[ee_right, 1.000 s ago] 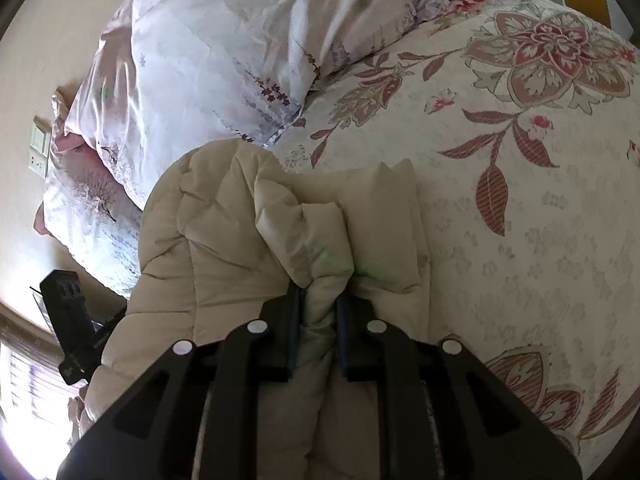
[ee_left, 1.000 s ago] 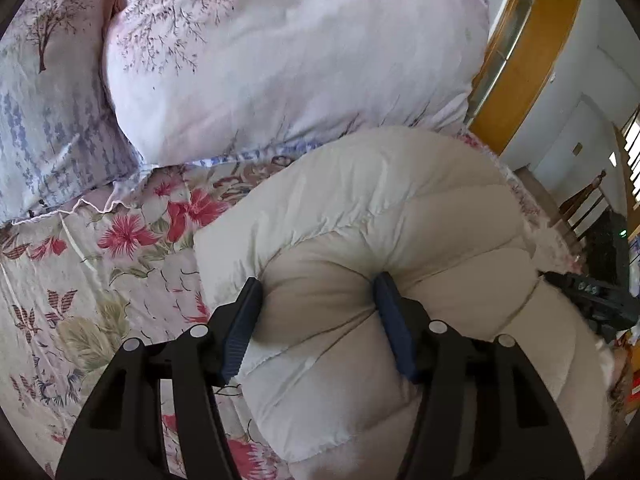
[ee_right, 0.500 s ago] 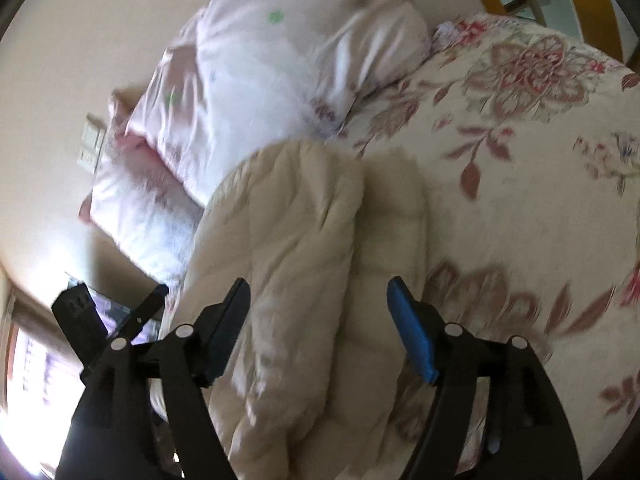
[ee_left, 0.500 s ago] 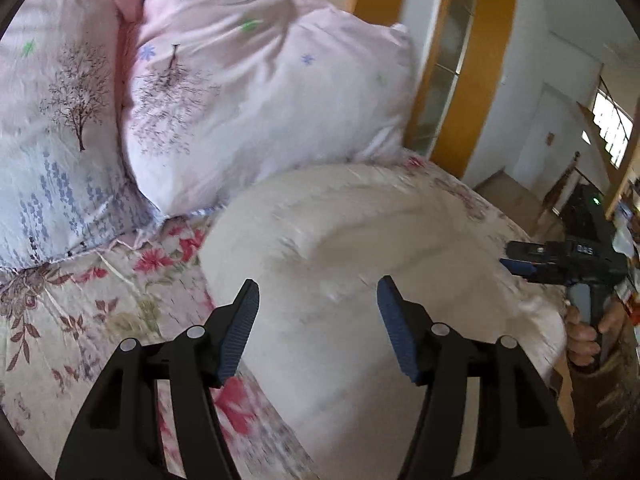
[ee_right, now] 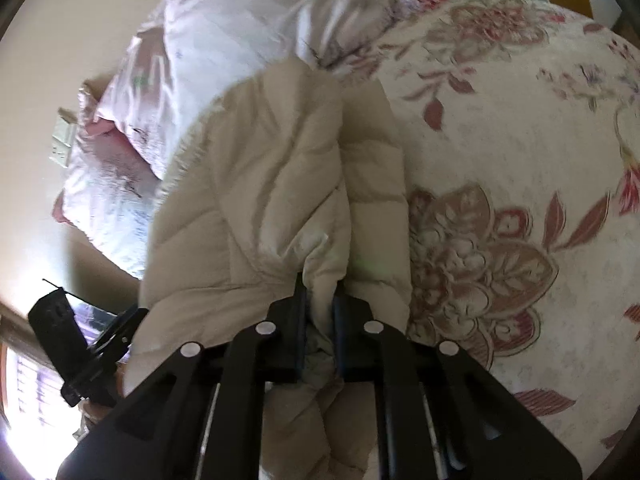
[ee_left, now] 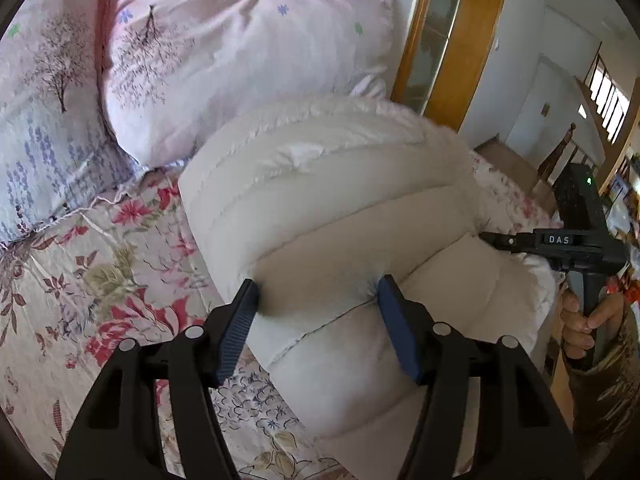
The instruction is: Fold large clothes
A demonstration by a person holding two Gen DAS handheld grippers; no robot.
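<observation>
Cream puffer jacket (ee_left: pixel 340 216) is bundled on the floral bedspread (ee_left: pixel 120 248). Right gripper (ee_right: pixel 320 300) just clamped a thin ridge between its fingers; left gripper (ee_left: pixel 316 312) straddles a fat roll, half spread, pads touching. Mid-fold, I'd say: next, lift together.

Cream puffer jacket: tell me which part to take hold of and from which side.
Grip the puffer jacket at the near folded edge, coming from the bed's near side, where the left tool squeezes a thick padded roll. The quilted seams there form ridges that bunch between the pads. The right tool has just closed on one such ridge.
</observation>
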